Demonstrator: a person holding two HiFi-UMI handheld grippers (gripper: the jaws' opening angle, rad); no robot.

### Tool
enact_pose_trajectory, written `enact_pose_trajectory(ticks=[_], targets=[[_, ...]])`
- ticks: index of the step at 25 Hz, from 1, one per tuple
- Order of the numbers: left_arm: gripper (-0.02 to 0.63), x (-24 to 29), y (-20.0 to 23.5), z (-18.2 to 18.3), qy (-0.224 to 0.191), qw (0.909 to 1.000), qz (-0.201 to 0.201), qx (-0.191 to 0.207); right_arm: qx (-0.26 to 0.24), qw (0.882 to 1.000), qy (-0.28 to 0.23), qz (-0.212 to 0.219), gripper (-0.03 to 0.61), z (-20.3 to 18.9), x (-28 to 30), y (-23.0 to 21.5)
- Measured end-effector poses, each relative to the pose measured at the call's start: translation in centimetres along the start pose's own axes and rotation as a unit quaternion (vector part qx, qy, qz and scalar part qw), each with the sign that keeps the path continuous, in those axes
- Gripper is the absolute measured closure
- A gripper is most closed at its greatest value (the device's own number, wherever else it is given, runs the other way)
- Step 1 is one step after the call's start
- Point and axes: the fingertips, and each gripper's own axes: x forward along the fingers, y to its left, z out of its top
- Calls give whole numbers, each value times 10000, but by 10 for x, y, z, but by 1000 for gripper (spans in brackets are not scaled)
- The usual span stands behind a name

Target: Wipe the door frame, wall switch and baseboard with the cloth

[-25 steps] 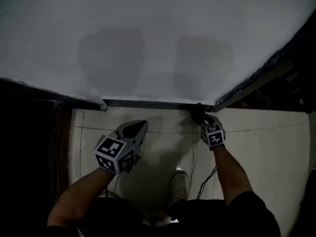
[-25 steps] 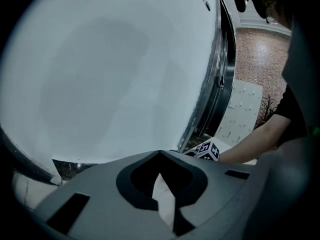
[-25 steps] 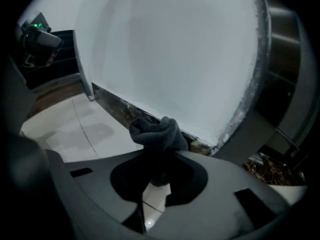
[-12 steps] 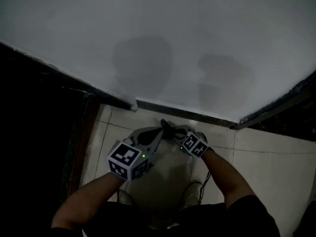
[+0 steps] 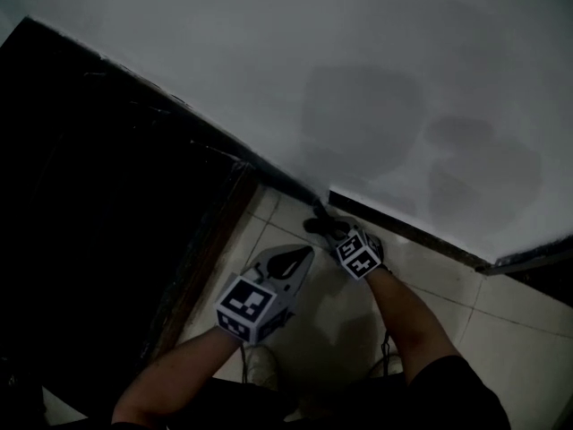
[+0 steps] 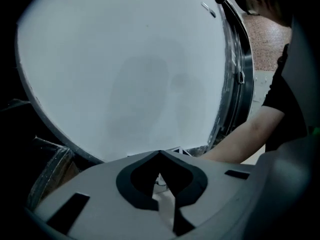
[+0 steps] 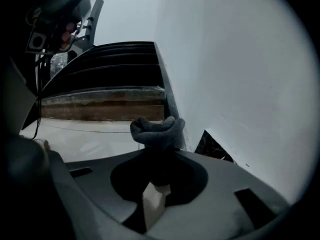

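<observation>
Since half a second ago the right gripper [image 5: 338, 236] has carried the cloth [image 5: 315, 226] away from the left gripper [image 5: 303, 253] tip and up to the near end of the baseboard [image 5: 403, 227]. The dark door opening now takes up more of the left.

Head view: cloth sits low at the foot of the wall [image 5: 358, 61], at the corner between door frame [image 5: 210, 249] and baseboard. Left gripper hovers over the tiled floor [image 5: 448, 312], just beside and below the right one.

Left gripper view: left gripper [image 6: 160, 156] jaws are together, nothing between them. White wall [image 6: 125, 59] fills the view; the person's right forearm [image 6: 250, 134] reaches in at right.

Right gripper view: right gripper [image 7: 159, 156] is clamped on the dark grey cloth [image 7: 157, 131], bunched above the jaws. The bunch sits against the dark vertical edge where wall [image 7: 240, 59] meets door frame [image 7: 100, 104]. Baseboard [image 7: 212, 146] end is just right of it, pale floor [image 7: 85, 134] to the left.
</observation>
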Motion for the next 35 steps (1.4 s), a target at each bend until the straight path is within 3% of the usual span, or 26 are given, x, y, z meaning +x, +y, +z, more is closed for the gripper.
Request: enact_pose_trajectory(ticks=[4,8,10,23,35], targets=[[612,-4,-1,-2,44,10000,-69,35,465,9982,-67,-381,532,-7,4,-29],[612,-5,-4,-2,12,9999,-135,-17,1364,9855,-89,-1007,532,-32,-15,-73],[612,-3,-5,-3,25,9999,-148,-27,1541,9812,-83,-1163,532,-43,-27,-86],[612,40,-38,4,-45,9982,-556,-209,1636,9709,426,-1696,532,-111,-113,-114],[612,85,-97,8,159,9948,-986,-203,2114,9506,833,-2115,532,-179,-188,-135]])
